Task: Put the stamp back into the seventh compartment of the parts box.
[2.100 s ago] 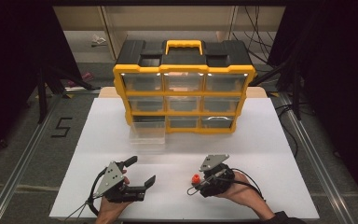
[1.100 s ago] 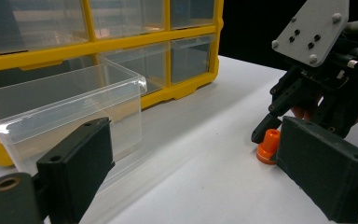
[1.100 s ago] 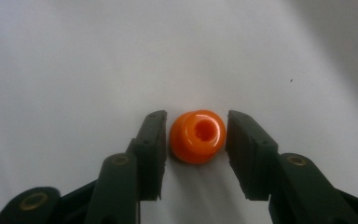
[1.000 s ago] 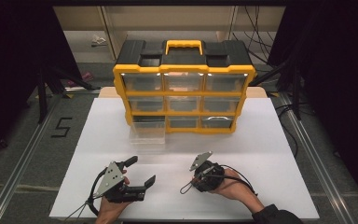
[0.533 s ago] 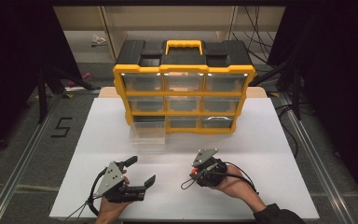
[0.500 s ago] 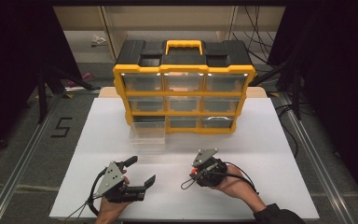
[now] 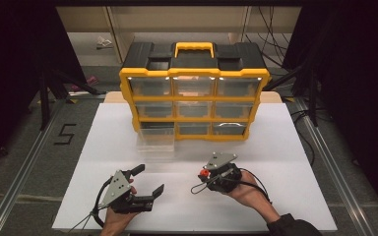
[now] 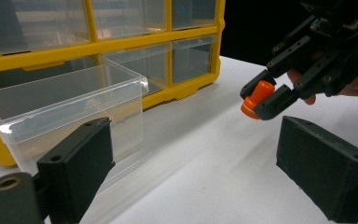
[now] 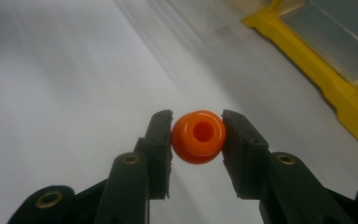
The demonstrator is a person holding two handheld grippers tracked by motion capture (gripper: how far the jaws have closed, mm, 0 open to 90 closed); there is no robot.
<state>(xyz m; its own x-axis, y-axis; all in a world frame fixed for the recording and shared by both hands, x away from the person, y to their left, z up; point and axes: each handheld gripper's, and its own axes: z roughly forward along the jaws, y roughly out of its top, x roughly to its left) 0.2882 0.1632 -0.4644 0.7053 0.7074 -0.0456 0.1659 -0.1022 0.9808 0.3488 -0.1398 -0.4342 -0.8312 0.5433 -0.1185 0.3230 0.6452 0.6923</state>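
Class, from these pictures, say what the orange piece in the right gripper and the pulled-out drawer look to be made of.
Orange piece: probably moulded plastic, smooth, slightly glossy, with a soft highlight and a hole in its end. Pulled-out drawer: clear, hard-looking plastic; the table shows through its shiny walls.

Small orange plastic cap (image 9: 198,136), round with a hole in its end, short cylindrical body. Clamped between the right gripper (image 9: 197,126) fingers (image 9: 161,135), off the white worktop (image 7: 275,147), tilted.

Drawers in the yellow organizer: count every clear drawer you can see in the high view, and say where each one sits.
9: eight sit in the yellow organizer, three in the top row, three in the middle, two at bottom centre and right; the bottom-left drawer stands pulled out on the table in front.
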